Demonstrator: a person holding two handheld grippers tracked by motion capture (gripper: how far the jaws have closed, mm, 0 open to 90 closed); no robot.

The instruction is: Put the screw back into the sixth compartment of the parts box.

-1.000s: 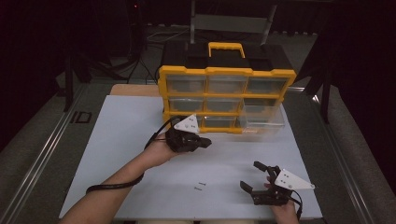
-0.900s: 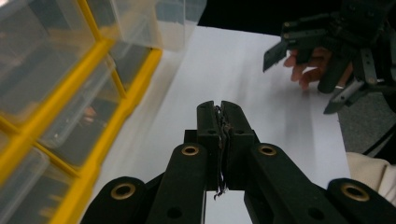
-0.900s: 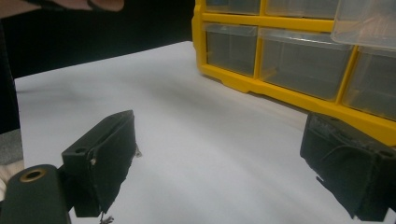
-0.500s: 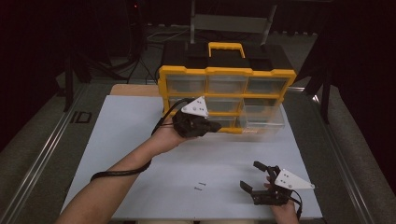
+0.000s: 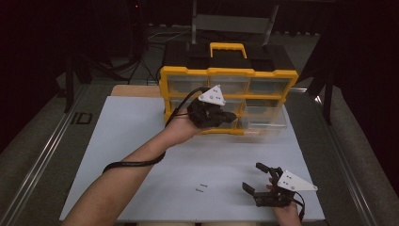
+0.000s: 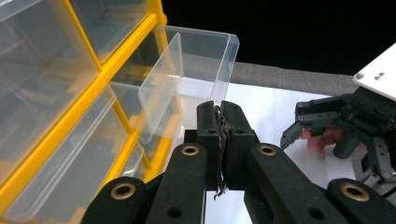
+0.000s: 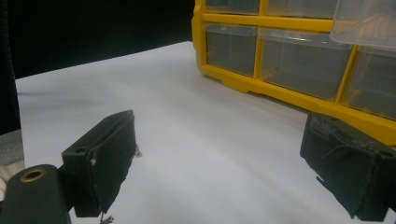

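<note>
The bench (image 5: 141,141) carries a white work surface. At its far edge stands the yellow organizer (image 5: 229,101), an upright cabinet of clear plastic drawers with a carry handle on top. It is the largest item and probably the heaviest; its frame looks rigid.

One clear drawer (image 6: 194,79) stands pulled out from the middle row of the organizer toward the right side, projecting over the bench toward the near edge. It has thin transparent walls and an inner divider, and it appears empty. Judged from its build, it is light, stiff but brittle, and smooth enough to slip between pads. The front wall or its upper lip is the sensible place to take hold or push; pressure should be square to the front so the drawer does not jam in its rails.

The left tool (image 5: 230,117) is held up in front of the organizer, just beside the pulled-out drawer, with its jaws pressed together on nothing. Whether it touches the drawer cannot be told.

The right tool (image 5: 259,181) rests near the near right corner of the bench, its jaws spread wide and empty.

Two small dark screws (image 5: 201,188) lie on the bench near the near edge, well apart from the organizer.
</note>
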